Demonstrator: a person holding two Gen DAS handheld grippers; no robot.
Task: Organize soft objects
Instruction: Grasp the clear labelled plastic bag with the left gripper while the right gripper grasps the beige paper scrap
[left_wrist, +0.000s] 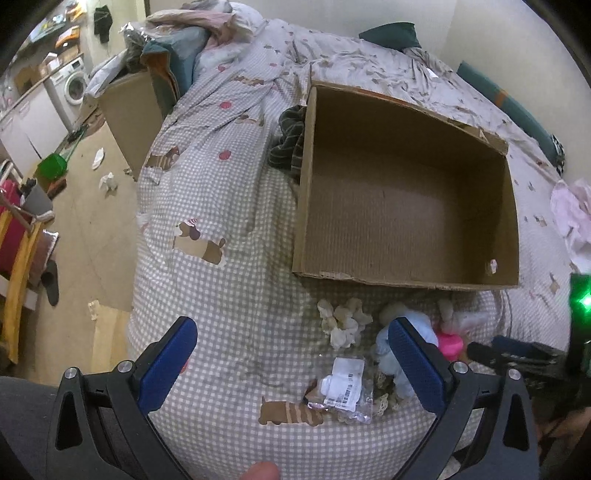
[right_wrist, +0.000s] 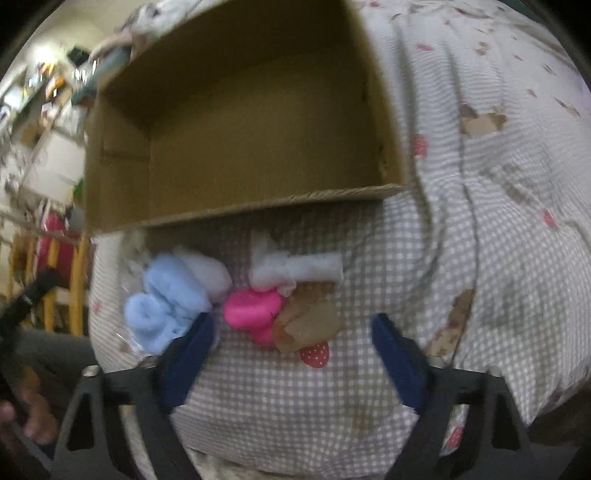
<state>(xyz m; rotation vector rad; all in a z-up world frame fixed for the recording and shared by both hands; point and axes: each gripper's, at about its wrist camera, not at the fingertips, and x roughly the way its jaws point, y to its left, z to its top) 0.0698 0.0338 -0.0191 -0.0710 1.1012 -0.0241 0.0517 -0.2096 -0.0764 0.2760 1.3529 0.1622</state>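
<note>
Both tongs gape wide, holding nothing: left tongs (left_wrist: 293, 363) over the bed (left_wrist: 229, 295), right tongs (right_wrist: 291, 341) just before the pink toy (right_wrist: 251, 308) and blue sock (right_wrist: 162, 302), below the cardboard box (right_wrist: 122, 177).

Over on the left, a washing machine (left_wrist: 75, 85) stands against the far wall, with a green bin (left_wrist: 52, 167) on the floor nearer in. A tall carton (left_wrist: 129, 118) stands beside the bed, clothes heaped on top. Crumpled tissues (left_wrist: 107, 181) lie on the floor. A yellow rack (left_wrist: 20, 254) stands at the edge.
</note>
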